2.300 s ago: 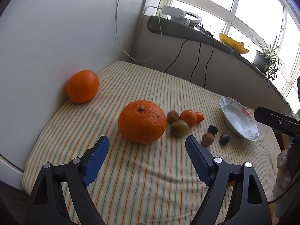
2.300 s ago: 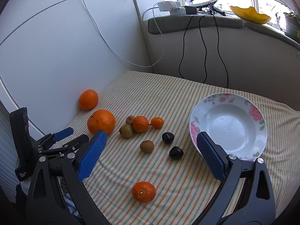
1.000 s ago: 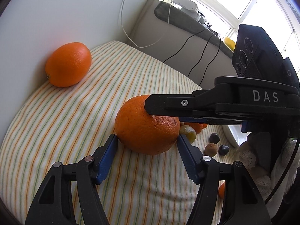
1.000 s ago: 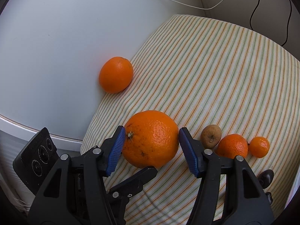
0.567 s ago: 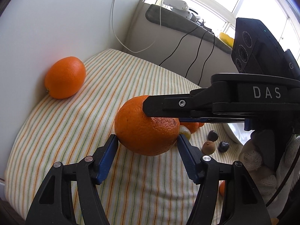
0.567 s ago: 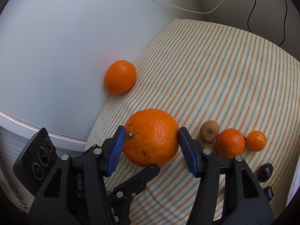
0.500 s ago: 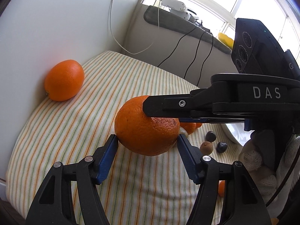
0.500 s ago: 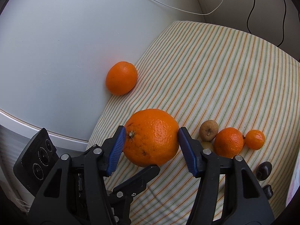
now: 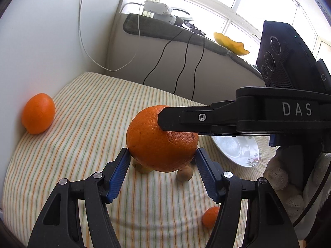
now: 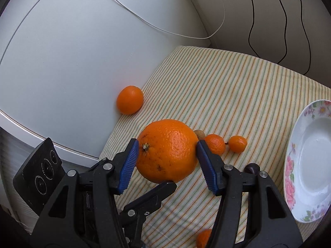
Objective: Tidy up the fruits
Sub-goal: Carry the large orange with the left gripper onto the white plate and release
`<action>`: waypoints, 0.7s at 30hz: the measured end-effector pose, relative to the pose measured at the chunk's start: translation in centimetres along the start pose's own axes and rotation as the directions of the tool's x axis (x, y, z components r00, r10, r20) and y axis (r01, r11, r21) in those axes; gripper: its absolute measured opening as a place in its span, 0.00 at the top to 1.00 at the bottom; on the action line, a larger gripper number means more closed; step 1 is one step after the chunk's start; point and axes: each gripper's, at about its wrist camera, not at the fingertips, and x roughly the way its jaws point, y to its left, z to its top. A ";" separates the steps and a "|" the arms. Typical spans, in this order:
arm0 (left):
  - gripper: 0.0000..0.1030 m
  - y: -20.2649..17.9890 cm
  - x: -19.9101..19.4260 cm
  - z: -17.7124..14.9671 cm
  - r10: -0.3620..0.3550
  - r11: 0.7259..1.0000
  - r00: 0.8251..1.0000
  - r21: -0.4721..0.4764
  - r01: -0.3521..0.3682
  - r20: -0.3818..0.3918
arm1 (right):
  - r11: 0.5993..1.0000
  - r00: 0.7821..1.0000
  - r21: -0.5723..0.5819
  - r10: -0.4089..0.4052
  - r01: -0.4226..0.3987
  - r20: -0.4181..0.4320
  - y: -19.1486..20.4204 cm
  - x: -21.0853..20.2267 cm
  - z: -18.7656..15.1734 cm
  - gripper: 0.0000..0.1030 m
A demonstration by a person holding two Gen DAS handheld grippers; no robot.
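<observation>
Both claws grip the big orange (image 9: 159,142) at once, above the striped cloth (image 9: 86,124); left gripper (image 9: 162,159) pads clamp its sides; right gripper (image 10: 166,152) squeezes it crosswise; the flowered plate (image 10: 289,165) sits off right; a smaller orange (image 10: 130,99) rests against the white wall.

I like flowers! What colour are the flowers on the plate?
Pink, with green leaves, on the white plate; the right wrist view shows them best.

White "DAS" lettering on the black right gripper (image 9: 165,126) body
</observation>
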 end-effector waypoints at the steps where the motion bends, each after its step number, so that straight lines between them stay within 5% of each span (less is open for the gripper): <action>1: 0.37 -0.5 0.2 0.1 -0.009 1.000 1.000 0.010 0.009 -0.003 | 1.000 1.000 0.008 -0.004 0.004 0.010 -0.5 -0.7 -0.1 0.41; 21: 0.37 -11.3 5.9 1.7 -0.134 0.970 0.984 0.189 0.154 -0.118 | 0.979 0.983 0.177 -0.123 0.098 0.136 -10.1 -11.4 -2.9 0.41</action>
